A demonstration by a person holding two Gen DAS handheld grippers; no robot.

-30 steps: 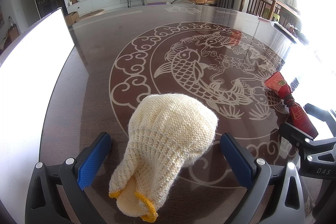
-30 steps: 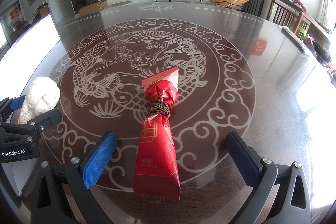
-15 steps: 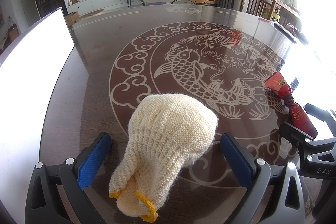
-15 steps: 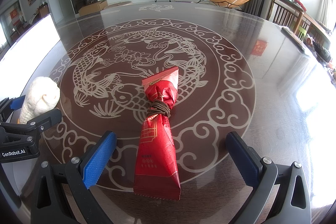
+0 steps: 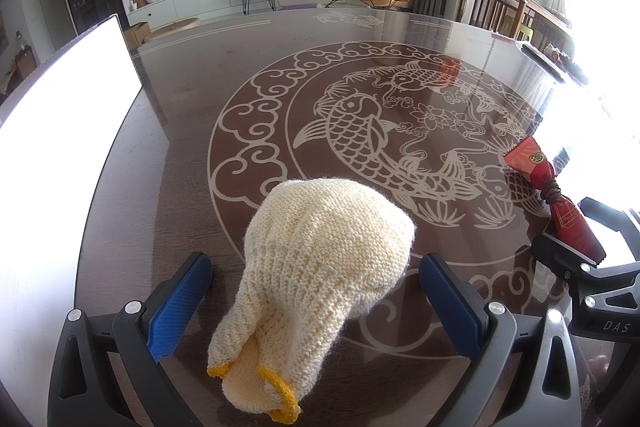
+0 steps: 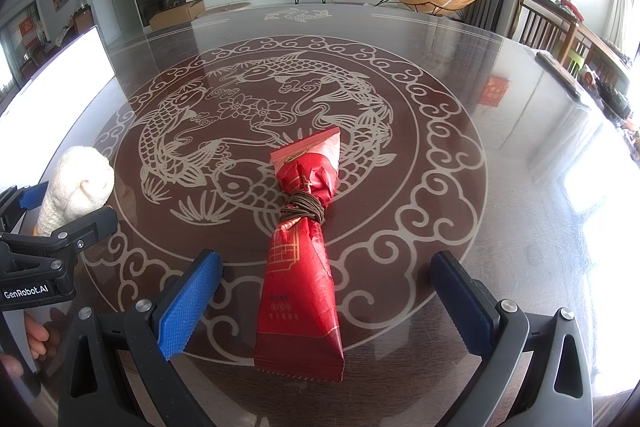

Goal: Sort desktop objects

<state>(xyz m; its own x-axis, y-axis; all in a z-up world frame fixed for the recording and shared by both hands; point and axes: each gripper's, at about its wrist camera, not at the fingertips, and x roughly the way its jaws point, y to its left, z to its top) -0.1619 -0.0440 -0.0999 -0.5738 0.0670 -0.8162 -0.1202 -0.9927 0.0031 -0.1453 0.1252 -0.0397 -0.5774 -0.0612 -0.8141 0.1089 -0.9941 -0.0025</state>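
Looking along the left tongs (image 5: pixel 314 297) first, I see them spread wide, straddling a cream knitted pouch (image 5: pixel 320 263) that lies on the dark counter (image 5: pixel 192 155). The blue pads (image 5: pixel 178 301) stand clear of the wool on both sides, nothing gripped. The pouch's yellow-trimmed mouth points back toward the tongs and its rounded body bulges ahead — so the narrower neck sits between the pads, which I judge is the easier part to pinch. Far off to the right lies the red wrapped packet (image 5: pixel 554 203), with the black frame of the other tool just in front of it.

From the right tongs (image 6: pixel 326 301) the arrangement repeats. They too are released, pads apart, lined up on either side of the red wrapped packet (image 6: pixel 304 267), which lies lengthwise on the counter (image 6: pixel 500 131) with its flat sealed end nearest and a brown cord (image 6: pixel 302 213) cinching its middle. Neither pad touches the wrapper. At the left edge the knitted pouch (image 6: pixel 78 183) shows behind the left tool's frame, well apart from the packet.

Each tool seems set squarely over its own object — ready, I would guess, to close on both at once. No sorting bin or tray is visible in either view.
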